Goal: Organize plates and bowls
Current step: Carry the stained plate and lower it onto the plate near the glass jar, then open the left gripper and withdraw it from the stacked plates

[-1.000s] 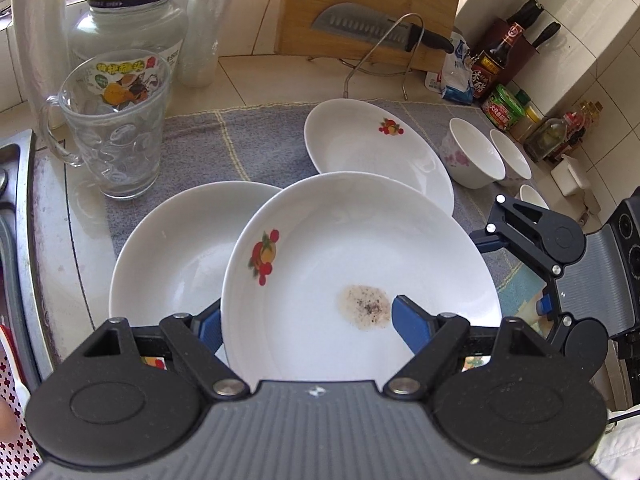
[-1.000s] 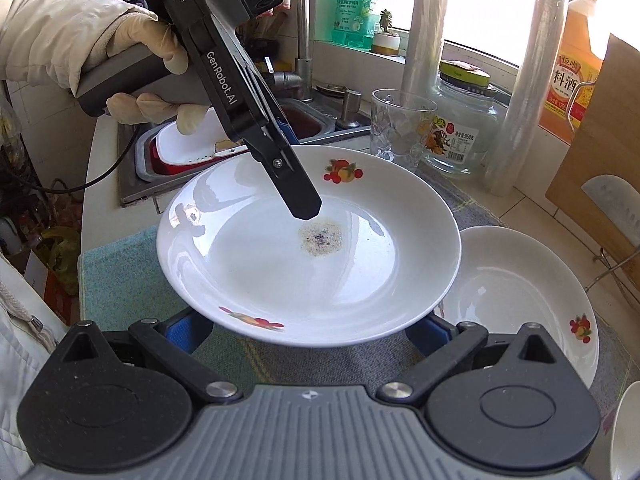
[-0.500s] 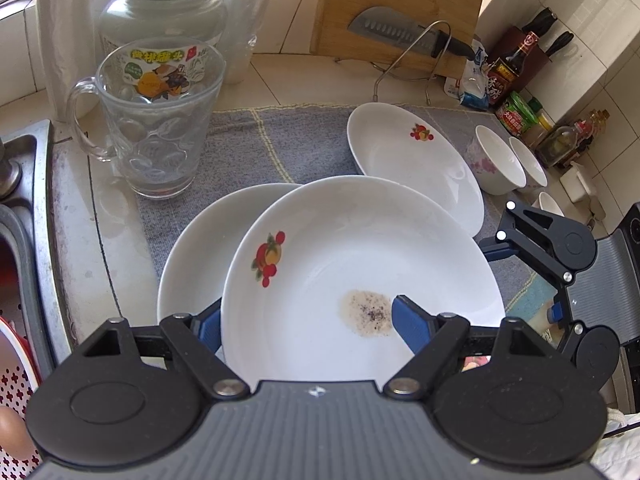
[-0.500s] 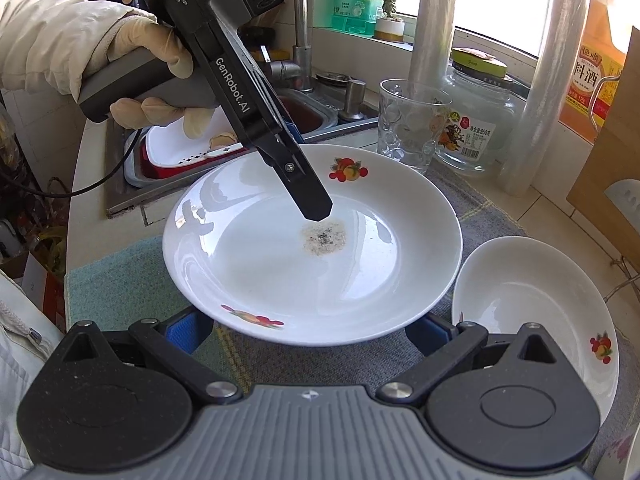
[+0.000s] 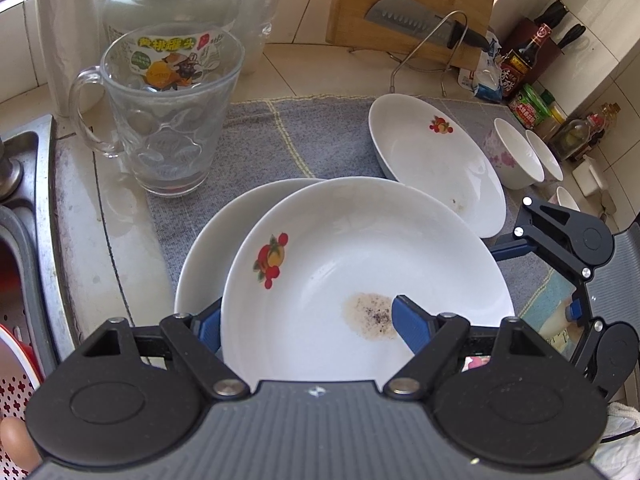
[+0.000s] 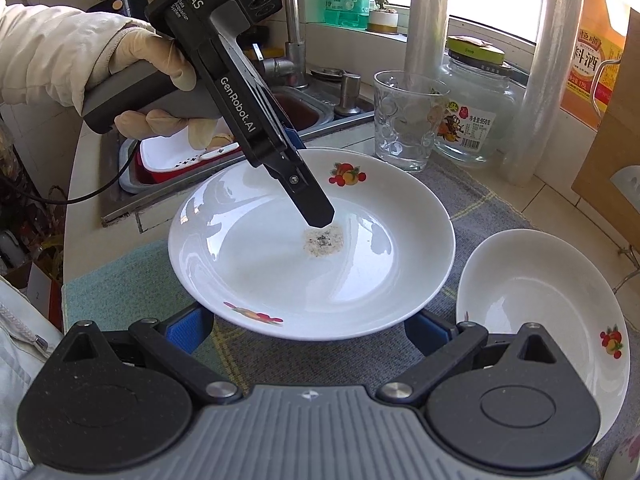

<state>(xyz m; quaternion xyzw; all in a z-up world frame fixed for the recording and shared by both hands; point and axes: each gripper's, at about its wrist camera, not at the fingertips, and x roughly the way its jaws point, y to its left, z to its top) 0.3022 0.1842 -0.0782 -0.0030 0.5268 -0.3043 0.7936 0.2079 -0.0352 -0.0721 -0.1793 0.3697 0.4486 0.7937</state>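
Note:
My left gripper (image 5: pixel 306 320) is shut on the near rim of a white plate (image 5: pixel 360 264) with a fruit print and a brown speckled stain; one blue finger lies inside it, the other under its rim. It hovers just over a second white plate (image 5: pixel 208 252) on the grey mat. In the right wrist view the held plate (image 6: pixel 280 264) and the left gripper's fingers (image 6: pixel 312 204) show. My right gripper (image 6: pixel 304 328) is open, its blue fingers wide apart at the plate's edge and below it. A third white plate (image 5: pixel 436 160) (image 6: pixel 532 304) lies further right.
A glass mug (image 5: pixel 168 120), a big jar (image 5: pixel 168 4) and plastic rolls stand behind. Small bowls (image 5: pixel 516 156) sit at the right. A knife (image 5: pixel 420 24) leans on a cutting board. The sink (image 6: pixel 224 148) holds a red-and-white strainer. Sauce bottles (image 5: pixel 524 64) are in the corner.
The held plate has moved left with my left gripper and now overlaps the lower plate more. My right gripper has drawn back a little from the plate.

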